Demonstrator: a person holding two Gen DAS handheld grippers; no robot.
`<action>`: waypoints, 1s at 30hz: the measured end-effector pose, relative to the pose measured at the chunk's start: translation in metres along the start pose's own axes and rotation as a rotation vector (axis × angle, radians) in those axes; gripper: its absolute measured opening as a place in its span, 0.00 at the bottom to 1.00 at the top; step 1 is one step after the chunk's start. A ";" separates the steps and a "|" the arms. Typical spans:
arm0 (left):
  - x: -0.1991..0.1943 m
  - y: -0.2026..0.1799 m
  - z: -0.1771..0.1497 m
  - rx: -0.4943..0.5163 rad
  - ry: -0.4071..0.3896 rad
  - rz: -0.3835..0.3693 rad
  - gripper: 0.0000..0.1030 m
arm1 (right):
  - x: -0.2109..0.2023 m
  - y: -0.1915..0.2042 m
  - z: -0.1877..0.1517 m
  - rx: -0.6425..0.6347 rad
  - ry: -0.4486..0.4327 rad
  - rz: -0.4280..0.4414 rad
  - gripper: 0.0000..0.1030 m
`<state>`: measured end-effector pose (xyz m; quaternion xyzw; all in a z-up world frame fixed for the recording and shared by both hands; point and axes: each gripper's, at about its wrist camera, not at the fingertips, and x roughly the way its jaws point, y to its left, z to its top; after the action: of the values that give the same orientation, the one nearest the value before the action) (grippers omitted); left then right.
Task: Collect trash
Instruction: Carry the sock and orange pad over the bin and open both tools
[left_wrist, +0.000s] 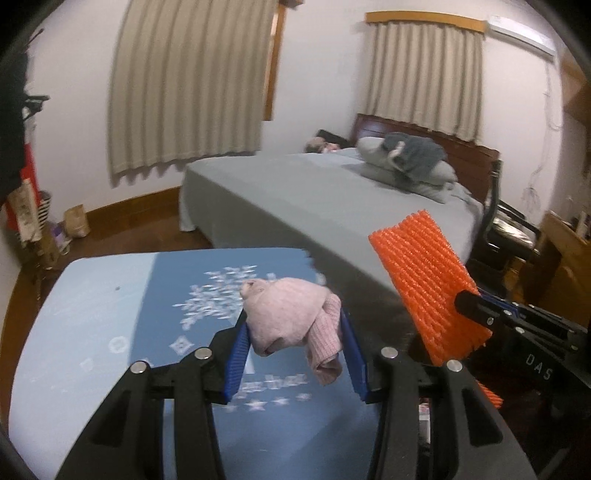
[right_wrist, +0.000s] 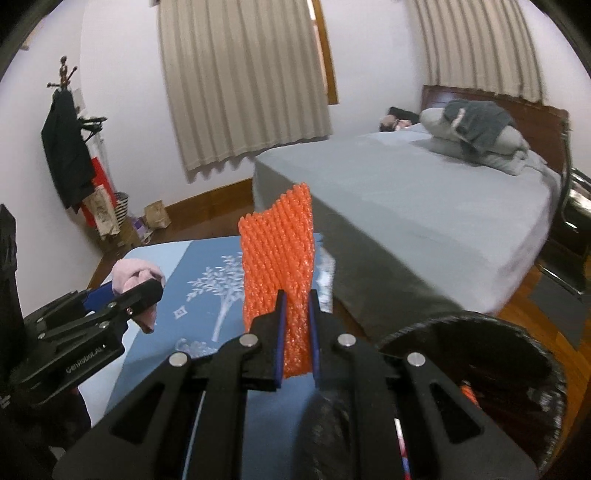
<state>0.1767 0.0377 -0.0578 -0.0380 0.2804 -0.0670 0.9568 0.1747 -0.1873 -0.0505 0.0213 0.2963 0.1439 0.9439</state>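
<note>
My left gripper (left_wrist: 295, 328) is shut on a crumpled pink cloth (left_wrist: 291, 314) and holds it above the blue table (left_wrist: 92, 314). The cloth (right_wrist: 133, 275) and the left gripper (right_wrist: 146, 291) also show at the left of the right wrist view. My right gripper (right_wrist: 295, 306) is shut on an orange foam net sleeve (right_wrist: 279, 254), held upright above the table's right edge. The sleeve (left_wrist: 424, 280) and the right gripper (left_wrist: 467, 306) show at the right of the left wrist view. A black bin (right_wrist: 509, 332) with a dark liner stands open just right of the right gripper.
The blue table top (right_wrist: 207, 273) carries a white tree print. A grey bed (left_wrist: 332, 195) with pillows stands behind it. A coat rack (right_wrist: 66, 147) and bags (right_wrist: 157, 214) stand by the far wall. Curtains cover the windows. A dark chair (left_wrist: 506, 229) stands right of the bed.
</note>
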 end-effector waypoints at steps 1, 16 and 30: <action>-0.001 -0.007 0.000 0.006 -0.001 -0.012 0.45 | -0.005 -0.005 -0.002 0.005 -0.004 -0.008 0.10; -0.002 -0.120 -0.007 0.129 0.005 -0.214 0.45 | -0.077 -0.093 -0.041 0.101 -0.029 -0.184 0.10; 0.019 -0.183 -0.026 0.215 0.053 -0.344 0.45 | -0.095 -0.148 -0.075 0.174 -0.003 -0.295 0.10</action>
<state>0.1590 -0.1472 -0.0695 0.0186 0.2859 -0.2601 0.9221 0.0962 -0.3598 -0.0777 0.0594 0.3063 -0.0222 0.9498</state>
